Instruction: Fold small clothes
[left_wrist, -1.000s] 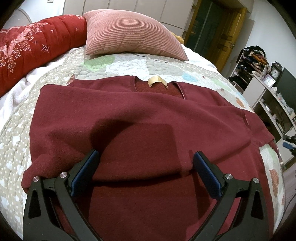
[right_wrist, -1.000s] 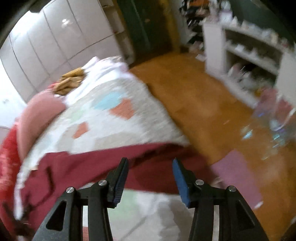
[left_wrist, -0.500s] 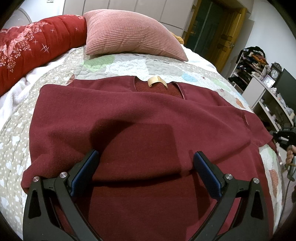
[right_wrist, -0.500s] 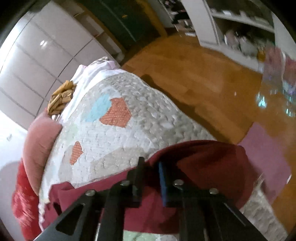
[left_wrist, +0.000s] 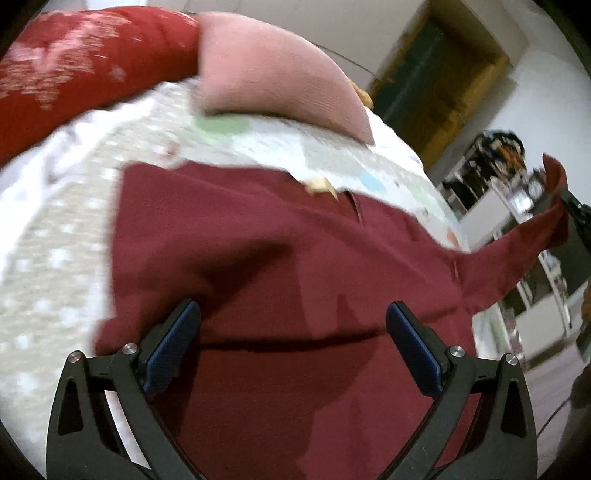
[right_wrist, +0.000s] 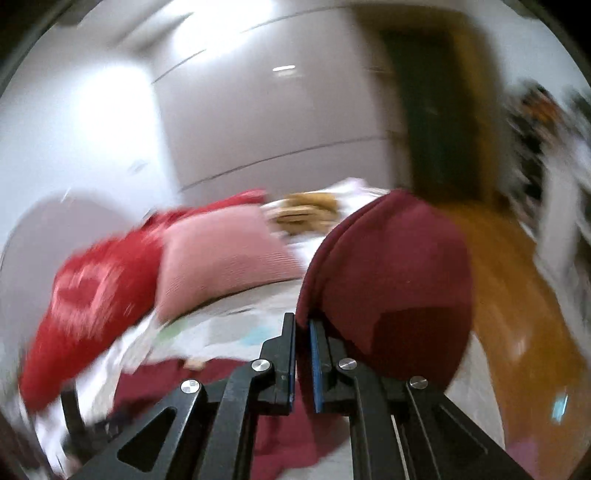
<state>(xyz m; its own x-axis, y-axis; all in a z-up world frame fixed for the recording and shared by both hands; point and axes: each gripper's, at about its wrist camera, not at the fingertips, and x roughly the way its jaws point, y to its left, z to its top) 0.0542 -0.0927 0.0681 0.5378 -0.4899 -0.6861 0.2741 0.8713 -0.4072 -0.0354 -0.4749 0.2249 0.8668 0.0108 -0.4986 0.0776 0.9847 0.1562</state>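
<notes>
Sweater (left_wrist: 280, 258): dark red, spread over the quilt and filling the middle and bottom of the left wrist view. The tan neck label (left_wrist: 320, 185) sits at its top edge, just above centre frame.

Sleeve (left_wrist: 532, 236): pulled up off the bed, stretching to the right edge of the left view. In the right wrist view the cuff end bulges as a rounded red lump right of centre.

Left gripper (left_wrist: 293, 341): wide open, blue pads well apart, low over the sweater's lower body. Can't tell if the pads touch the fabric.

Right gripper (right_wrist: 303, 354): clamped on the sleeve, pads nearly together with red fabric pinched between them, bottom centre of its own view. It also shows as a dark shape at the far right edge of the left view.

Quilt (left_wrist: 55, 266): pale patchwork with dots, visible left of the sweater and above it.

Pink pillow (left_wrist: 273, 74): upper centre of the left view, resting on the quilt beyond the collar.

Red blanket (left_wrist: 74, 70): rolled up at the upper left, flower pattern, beside the pillow.

Focus: both views are pretty blurry, so the shelves (left_wrist: 491, 192) at right are just a smear.
</notes>
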